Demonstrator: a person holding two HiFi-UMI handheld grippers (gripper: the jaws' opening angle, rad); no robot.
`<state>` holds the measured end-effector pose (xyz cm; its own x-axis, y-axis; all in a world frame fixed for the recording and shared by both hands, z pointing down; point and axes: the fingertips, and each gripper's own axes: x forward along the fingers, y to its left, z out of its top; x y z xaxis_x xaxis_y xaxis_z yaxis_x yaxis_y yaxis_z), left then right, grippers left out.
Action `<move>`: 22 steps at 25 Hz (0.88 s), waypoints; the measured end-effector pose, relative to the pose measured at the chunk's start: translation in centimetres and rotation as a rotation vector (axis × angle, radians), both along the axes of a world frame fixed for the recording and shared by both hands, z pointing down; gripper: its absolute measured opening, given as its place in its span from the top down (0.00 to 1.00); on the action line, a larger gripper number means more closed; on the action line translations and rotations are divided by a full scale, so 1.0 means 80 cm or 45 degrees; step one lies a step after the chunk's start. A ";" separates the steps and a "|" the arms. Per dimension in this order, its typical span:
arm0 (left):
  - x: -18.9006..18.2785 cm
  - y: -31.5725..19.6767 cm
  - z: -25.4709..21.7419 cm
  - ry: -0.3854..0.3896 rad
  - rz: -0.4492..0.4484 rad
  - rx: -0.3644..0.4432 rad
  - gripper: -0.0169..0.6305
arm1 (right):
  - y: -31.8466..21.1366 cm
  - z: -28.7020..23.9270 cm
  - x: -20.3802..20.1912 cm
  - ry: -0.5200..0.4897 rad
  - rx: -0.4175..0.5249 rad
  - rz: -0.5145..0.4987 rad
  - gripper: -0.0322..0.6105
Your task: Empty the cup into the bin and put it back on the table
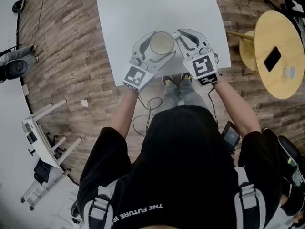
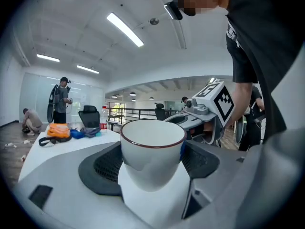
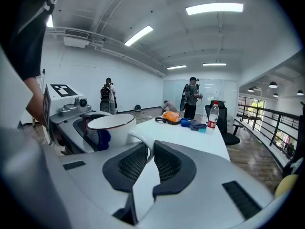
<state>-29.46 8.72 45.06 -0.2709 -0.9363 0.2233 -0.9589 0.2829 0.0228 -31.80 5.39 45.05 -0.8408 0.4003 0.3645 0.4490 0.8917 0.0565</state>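
Note:
A white cup (image 1: 161,43) with a dark red rim stands upright at the near edge of the white table (image 1: 157,8), between both grippers. My left gripper (image 1: 157,49) wraps the cup's body (image 2: 152,151), its pads against both sides. My right gripper (image 1: 178,37) is shut on the cup's handle (image 3: 143,140), which is pinched between its dark pads. A blue patch (image 3: 102,138) shows on the cup's side. The cup's inside looks empty in the head view. No bin shows in any view.
A round wooden table (image 1: 279,51) with a black phone (image 1: 272,58) stands to the right. A white piece of furniture (image 1: 47,147) lies on the floor at the left. A bottle (image 3: 213,116) and an orange bag (image 3: 170,117) sit at the table's far end. People stand beyond.

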 end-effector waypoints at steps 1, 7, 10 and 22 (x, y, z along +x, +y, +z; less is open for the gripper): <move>-0.007 -0.001 0.019 0.015 0.003 -0.015 0.39 | -0.001 0.020 -0.007 0.018 -0.004 0.007 0.87; -0.027 -0.015 0.114 0.051 0.057 -0.111 0.39 | -0.016 0.121 -0.025 0.117 -0.005 0.068 0.87; -0.029 -0.021 0.129 0.038 0.080 -0.120 0.39 | -0.022 0.136 -0.026 0.132 -0.019 0.085 0.87; -0.027 -0.021 0.151 0.080 0.124 -0.123 0.39 | -0.023 0.165 -0.023 0.179 -0.047 0.116 0.87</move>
